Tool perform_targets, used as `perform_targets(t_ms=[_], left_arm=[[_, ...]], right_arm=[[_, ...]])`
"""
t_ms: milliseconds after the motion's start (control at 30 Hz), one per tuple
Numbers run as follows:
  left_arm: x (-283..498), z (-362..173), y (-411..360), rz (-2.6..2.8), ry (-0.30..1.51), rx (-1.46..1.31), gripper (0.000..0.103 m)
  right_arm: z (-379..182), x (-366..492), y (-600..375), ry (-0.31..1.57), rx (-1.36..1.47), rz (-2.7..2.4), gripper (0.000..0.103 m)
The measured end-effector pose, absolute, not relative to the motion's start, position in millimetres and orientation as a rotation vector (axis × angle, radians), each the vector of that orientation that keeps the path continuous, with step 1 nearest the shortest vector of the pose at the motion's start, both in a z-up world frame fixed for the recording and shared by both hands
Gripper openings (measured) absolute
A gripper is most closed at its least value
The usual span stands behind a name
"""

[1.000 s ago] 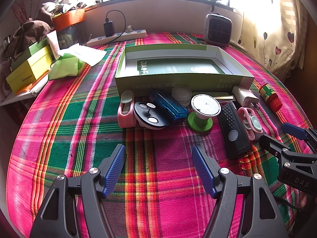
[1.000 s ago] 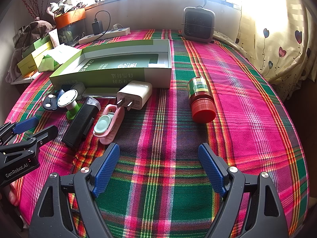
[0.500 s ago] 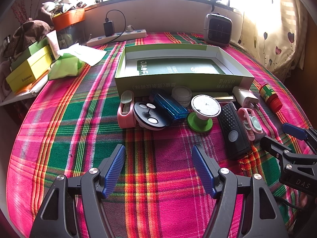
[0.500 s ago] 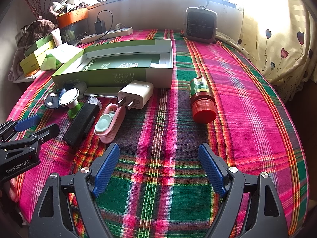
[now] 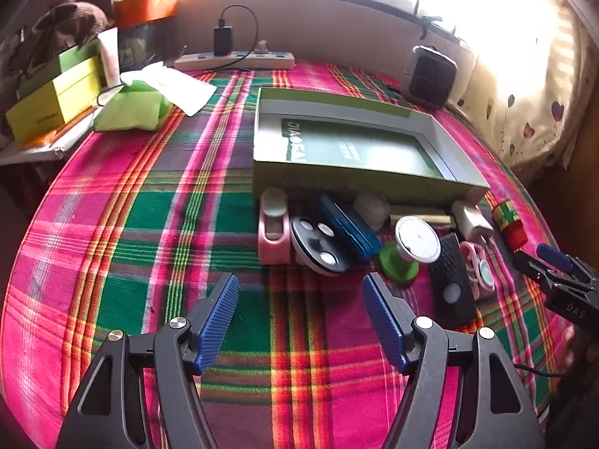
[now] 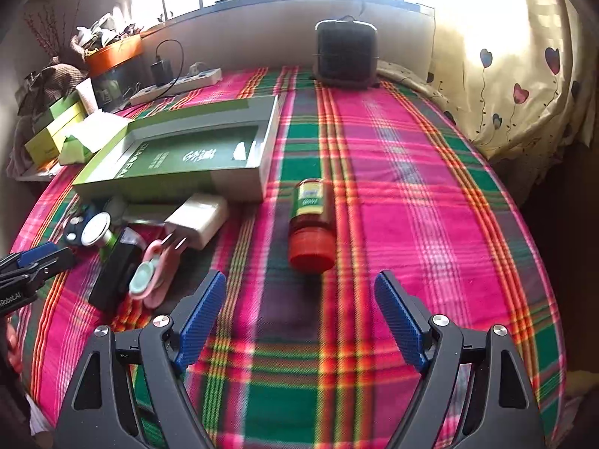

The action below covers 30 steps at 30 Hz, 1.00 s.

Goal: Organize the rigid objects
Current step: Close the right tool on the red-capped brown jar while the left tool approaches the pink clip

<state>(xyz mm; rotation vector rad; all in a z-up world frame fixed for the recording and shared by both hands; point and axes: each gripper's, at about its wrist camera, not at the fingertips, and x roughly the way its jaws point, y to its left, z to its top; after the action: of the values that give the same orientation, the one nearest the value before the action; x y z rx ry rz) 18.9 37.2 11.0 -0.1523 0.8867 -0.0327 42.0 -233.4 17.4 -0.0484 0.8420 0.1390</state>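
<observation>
An open green box (image 5: 359,149) lies on the plaid cloth, also in the right wrist view (image 6: 179,161). In front of it lie a pink holder (image 5: 273,232), a black disc (image 5: 318,247), a blue case (image 5: 348,224), a green-based spool (image 5: 408,250), a black remote (image 5: 451,284), a white charger (image 6: 198,219) and a pink clip (image 6: 153,277). A red-capped jar (image 6: 310,232) lies on its side apart to the right. My left gripper (image 5: 299,318) is open and empty, just short of the disc. My right gripper (image 6: 299,318) is open and empty, just short of the jar.
A power strip (image 5: 236,60) and a small black heater (image 6: 346,52) stand at the back by the window. Yellow-green boxes (image 5: 52,101) and a green bag (image 5: 131,108) sit at the left edge. A curtain (image 6: 524,75) hangs on the right.
Both grippers have moved forward toward the objects. The left one has turned left, so the box sits more to the right. Nothing on the cloth has moved.
</observation>
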Motion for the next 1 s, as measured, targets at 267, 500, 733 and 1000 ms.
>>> perform_targets(t_ms=[267, 500, 733, 1000], left_arm=[[38.6, 10.3, 58.7, -0.027, 0.913, -0.252, 0.069], [40.9, 20.8, 80.8, 0.003, 0.877, -0.276, 0.069], [44.7, 12.3, 106.8, 0.042, 0.909, -0.353, 0.069], [46.2, 11.3, 90.7, -0.027, 0.914, -0.270, 0.069]], right_arm=[[15.7, 69.4, -240.6, 0.876, -0.069, 0.128, 0.082], [15.1, 81.4, -249.0, 0.896, -0.041, 0.118, 0.082], [11.7, 92.8, -251.7, 0.920, -0.048, 0.093, 0.066], [9.3, 99.0, -250.1, 0.925, -0.058, 0.093, 0.033]])
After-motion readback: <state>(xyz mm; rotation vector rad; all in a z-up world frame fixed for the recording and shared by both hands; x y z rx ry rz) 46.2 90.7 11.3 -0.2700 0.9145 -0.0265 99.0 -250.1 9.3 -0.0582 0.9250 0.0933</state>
